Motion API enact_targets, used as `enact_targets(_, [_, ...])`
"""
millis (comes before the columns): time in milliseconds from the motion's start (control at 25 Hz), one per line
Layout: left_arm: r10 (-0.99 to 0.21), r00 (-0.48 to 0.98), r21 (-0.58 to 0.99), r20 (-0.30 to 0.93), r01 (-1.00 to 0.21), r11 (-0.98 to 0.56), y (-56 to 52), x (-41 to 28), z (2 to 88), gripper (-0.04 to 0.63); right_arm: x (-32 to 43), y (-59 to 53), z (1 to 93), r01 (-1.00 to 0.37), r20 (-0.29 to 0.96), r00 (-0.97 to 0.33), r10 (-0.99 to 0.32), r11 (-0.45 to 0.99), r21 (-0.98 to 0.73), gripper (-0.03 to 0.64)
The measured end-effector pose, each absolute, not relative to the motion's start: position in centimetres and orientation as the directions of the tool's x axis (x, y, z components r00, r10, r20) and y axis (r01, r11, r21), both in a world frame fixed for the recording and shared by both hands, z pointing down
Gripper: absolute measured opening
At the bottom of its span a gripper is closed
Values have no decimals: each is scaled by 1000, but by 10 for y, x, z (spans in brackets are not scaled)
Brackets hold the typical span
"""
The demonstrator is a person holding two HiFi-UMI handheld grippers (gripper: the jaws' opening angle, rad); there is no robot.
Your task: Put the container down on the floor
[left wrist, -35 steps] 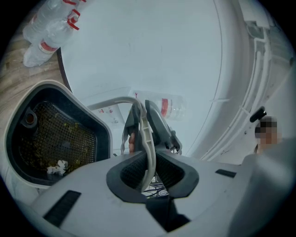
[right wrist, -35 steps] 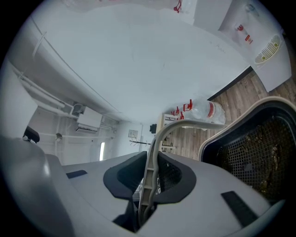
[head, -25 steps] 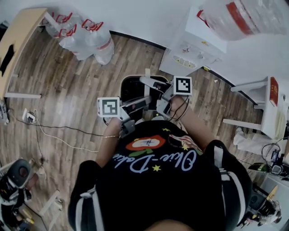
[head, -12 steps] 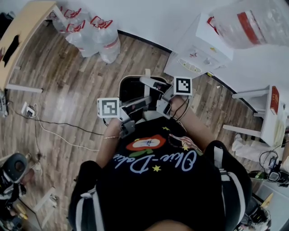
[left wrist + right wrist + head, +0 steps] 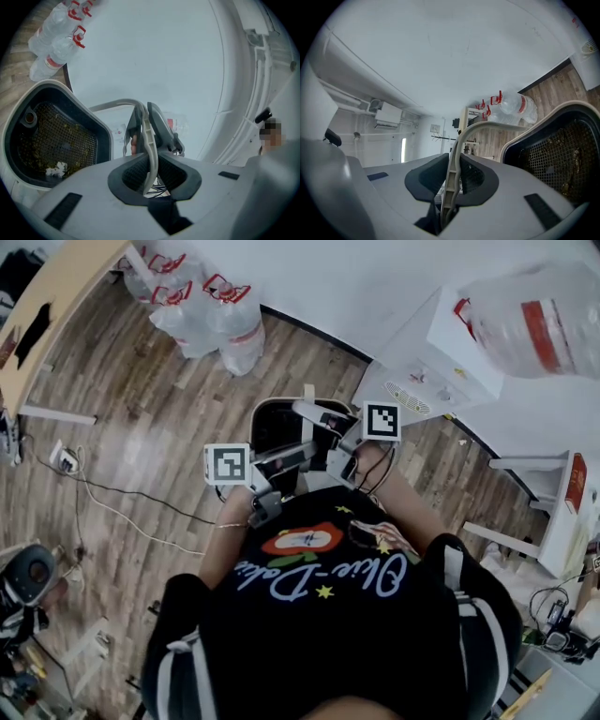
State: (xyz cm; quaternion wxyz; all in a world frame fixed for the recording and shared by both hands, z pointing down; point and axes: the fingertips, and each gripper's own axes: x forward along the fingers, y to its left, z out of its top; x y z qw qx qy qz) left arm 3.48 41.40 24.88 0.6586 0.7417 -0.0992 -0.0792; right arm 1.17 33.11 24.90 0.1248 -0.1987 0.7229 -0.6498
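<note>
A white container [image 5: 277,427] with a dark mesh inside hangs in front of the person's chest, over the wooden floor. Its pale bail handle [image 5: 309,413] runs across the top. My left gripper [image 5: 274,461] is shut on the handle [image 5: 149,150], which passes between its dark pads; the container's basket [image 5: 51,140], with bits of debris in it, lies to the left. My right gripper [image 5: 330,432] is shut on the same handle [image 5: 453,178], and the container's rim [image 5: 534,129] shows at the right of that view.
Large water bottles [image 5: 214,315] lie on the floor by the wall. A white water dispenser [image 5: 427,362] with a big bottle [image 5: 534,320] on top stands at upper right. A wooden table [image 5: 52,320] is at upper left, cables [image 5: 112,507] trail at left, and white furniture [image 5: 558,517] stands at right.
In the head view the floor, bottles and dispenser have slid to the right. Both grippers and the container keep their place before the person, grips unchanged.
</note>
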Motion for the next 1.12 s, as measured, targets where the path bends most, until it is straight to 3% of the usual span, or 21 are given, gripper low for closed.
enact_targets(280, [-289,957,996,31,-52,-67,357,44,255,52,18,274,256,-121,84,-907,-413,64,-991,54])
enact_targets(520, [-319,946,997,50,-66,-39,196,80,256,52,51,117,262,-129,110,-928,-357,31,-991,54])
enact_targets(720, [-317,943,990,96,-124,-67,195,79,257,52,49,117,257,-136,112,-934,-340,45,-990,54])
enact_targets(1120, [-331,939,991,92,-118,-59,196,82,263,54,48,119,264,-142,117,-947,-300,61,-988,54])
